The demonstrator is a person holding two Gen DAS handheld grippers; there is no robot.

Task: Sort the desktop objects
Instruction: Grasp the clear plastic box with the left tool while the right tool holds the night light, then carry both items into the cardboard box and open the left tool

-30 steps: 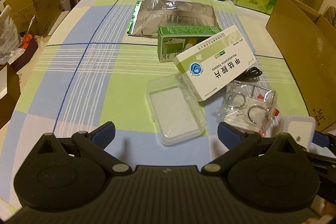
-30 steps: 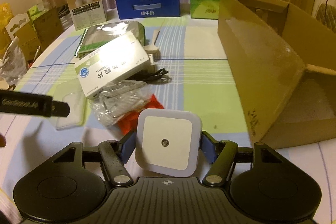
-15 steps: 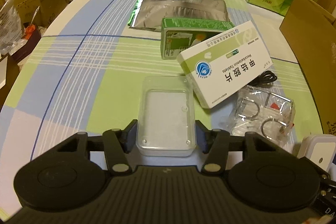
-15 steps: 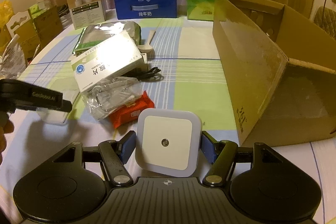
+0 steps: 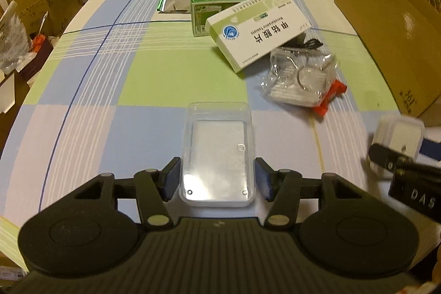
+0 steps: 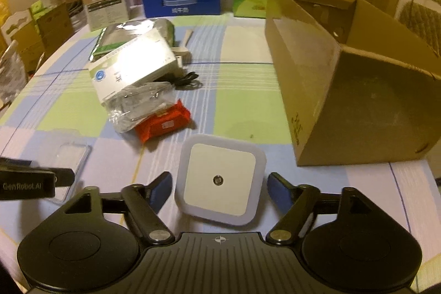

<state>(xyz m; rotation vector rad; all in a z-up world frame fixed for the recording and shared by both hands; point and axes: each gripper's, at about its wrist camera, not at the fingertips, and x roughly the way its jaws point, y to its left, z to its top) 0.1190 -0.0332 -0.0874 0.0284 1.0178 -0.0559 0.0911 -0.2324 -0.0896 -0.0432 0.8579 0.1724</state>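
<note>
Gripping, left tongs (image 5: 217, 179): blue pads against both long sides of clear plastic case (image 5: 217, 156), jaws easing apart slightly, case over checked worktop (image 5: 137, 79).
Right tongs (image 6: 219, 190): opening, pads clear of white square night light (image 6: 220, 179) lying between them.
Cardboard box (image 6: 358, 101): open, on its side, just right of night light.
Pile, mid-worktop: white medicine box (image 5: 259, 29) leaning on green carton (image 5: 204, 10); clear bag (image 5: 300, 79) over red packet (image 6: 165, 123).
</note>
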